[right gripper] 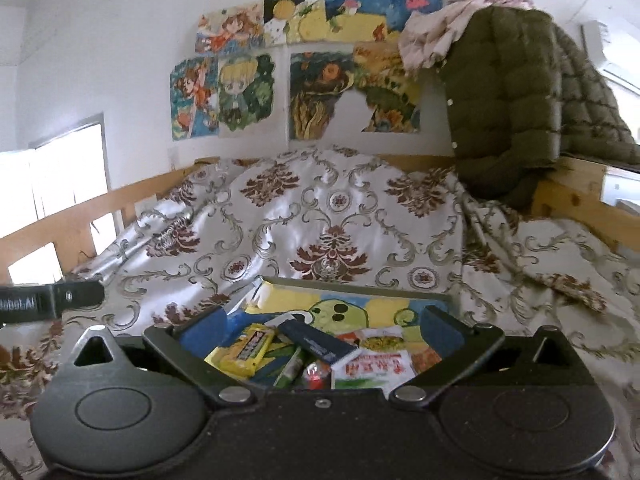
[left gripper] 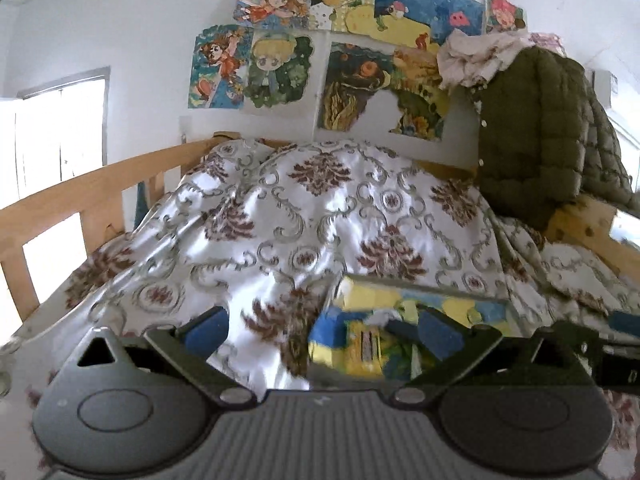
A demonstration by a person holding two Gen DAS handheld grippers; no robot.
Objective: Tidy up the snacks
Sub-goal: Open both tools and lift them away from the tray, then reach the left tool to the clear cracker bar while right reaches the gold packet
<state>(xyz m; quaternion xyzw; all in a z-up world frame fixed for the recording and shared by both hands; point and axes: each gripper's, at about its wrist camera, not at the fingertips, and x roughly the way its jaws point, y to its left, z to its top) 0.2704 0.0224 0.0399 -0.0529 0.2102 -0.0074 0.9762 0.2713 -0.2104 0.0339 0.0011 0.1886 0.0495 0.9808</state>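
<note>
While both jaws are standing spread and empty, the right hand-held gripper [right gripper: 320, 332] is hovering over the snack box [right gripper: 360, 286] at lower centre, snacks [right gripper: 248, 350] lying inside; the left hand-held gripper [left gripper: 320, 330] is facing the bed's open patterned quilt [left gripper: 320, 208].

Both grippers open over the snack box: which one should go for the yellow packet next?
Right, probably. The yellow packet lies sharp between the right gripper fingers inside the box. From the left gripper the box sits off to the right and blurred.
</note>
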